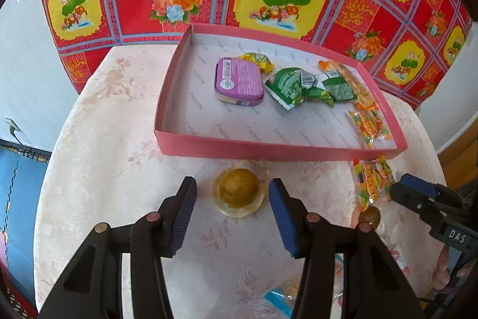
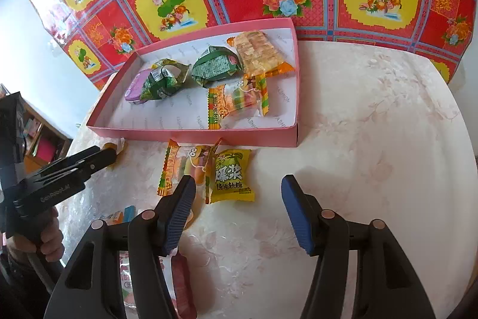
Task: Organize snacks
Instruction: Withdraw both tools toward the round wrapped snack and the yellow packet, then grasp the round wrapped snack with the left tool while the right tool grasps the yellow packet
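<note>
A: Snacks status? Pink box (image 1: 277, 150) on the desk (image 1: 119, 169) already has the purple tin (image 1: 239, 79), green packets (image 1: 291, 85) and an orange wafer pack (image 2: 257, 53) inside.

B: Loose ones left: jelly cup (image 1: 239, 192) just in front of the box wall, yellow candy bag (image 2: 231, 175), striped packet (image 2: 171, 169).

A: Step in hand?

B: Pick-up of the jelly cup, I'd say. Left tongs (image 1: 233, 196) released, pads either side of it, not touching. Right tongs (image 2: 239, 199) released too, holding nothing, near the yellow bag.

A: Next?

B: Lower, pinch the cup, lift over the near wall.

A: Room?

B: Box's left half is bare. Desk edge well clear.
</note>
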The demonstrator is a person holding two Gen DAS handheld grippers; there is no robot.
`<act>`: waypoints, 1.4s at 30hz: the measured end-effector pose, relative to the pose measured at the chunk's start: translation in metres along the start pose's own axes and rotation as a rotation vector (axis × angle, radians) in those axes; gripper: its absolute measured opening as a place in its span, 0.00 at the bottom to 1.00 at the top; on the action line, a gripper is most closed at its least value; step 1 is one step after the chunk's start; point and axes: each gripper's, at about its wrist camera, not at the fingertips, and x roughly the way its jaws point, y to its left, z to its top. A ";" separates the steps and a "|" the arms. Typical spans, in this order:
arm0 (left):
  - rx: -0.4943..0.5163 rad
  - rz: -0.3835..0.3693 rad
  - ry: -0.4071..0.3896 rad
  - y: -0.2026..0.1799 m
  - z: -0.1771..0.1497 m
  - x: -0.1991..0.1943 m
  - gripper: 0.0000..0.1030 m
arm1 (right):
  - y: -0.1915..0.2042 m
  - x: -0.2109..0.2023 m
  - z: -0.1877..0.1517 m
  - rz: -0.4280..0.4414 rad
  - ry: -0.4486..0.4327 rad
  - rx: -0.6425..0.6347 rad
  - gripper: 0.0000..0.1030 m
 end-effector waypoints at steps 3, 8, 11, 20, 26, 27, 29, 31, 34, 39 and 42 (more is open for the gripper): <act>0.008 0.002 -0.008 -0.001 -0.001 0.001 0.51 | 0.000 0.000 0.000 0.001 -0.004 0.004 0.59; 0.035 -0.006 -0.022 -0.005 -0.005 0.000 0.40 | -0.001 0.000 0.000 -0.009 -0.005 0.010 0.45; 0.056 -0.011 -0.031 -0.008 -0.008 -0.001 0.40 | 0.000 0.000 0.000 -0.014 -0.011 0.000 0.42; 0.076 -0.008 -0.049 -0.009 -0.010 0.000 0.40 | 0.009 0.000 -0.004 -0.052 -0.029 -0.081 0.42; 0.072 -0.017 -0.058 -0.008 -0.011 0.000 0.40 | 0.013 0.003 -0.012 -0.085 -0.009 -0.136 0.42; 0.072 -0.020 -0.057 -0.008 -0.010 0.001 0.40 | 0.013 0.003 -0.012 -0.083 -0.007 -0.134 0.42; 0.072 -0.024 -0.059 -0.007 -0.010 0.001 0.40 | 0.013 0.006 -0.011 -0.089 -0.004 -0.133 0.42; 0.073 -0.027 -0.061 -0.006 -0.010 0.001 0.40 | 0.014 0.008 -0.010 -0.094 -0.005 -0.139 0.42; 0.073 -0.031 -0.063 -0.005 -0.010 0.001 0.40 | 0.016 0.011 -0.007 -0.092 -0.005 -0.142 0.42; 0.063 -0.037 -0.060 -0.004 -0.008 0.000 0.40 | 0.018 0.002 -0.006 -0.061 -0.033 -0.149 0.42; 0.063 -0.033 -0.061 -0.005 -0.008 0.000 0.40 | 0.015 -0.003 -0.005 -0.067 -0.048 -0.143 0.42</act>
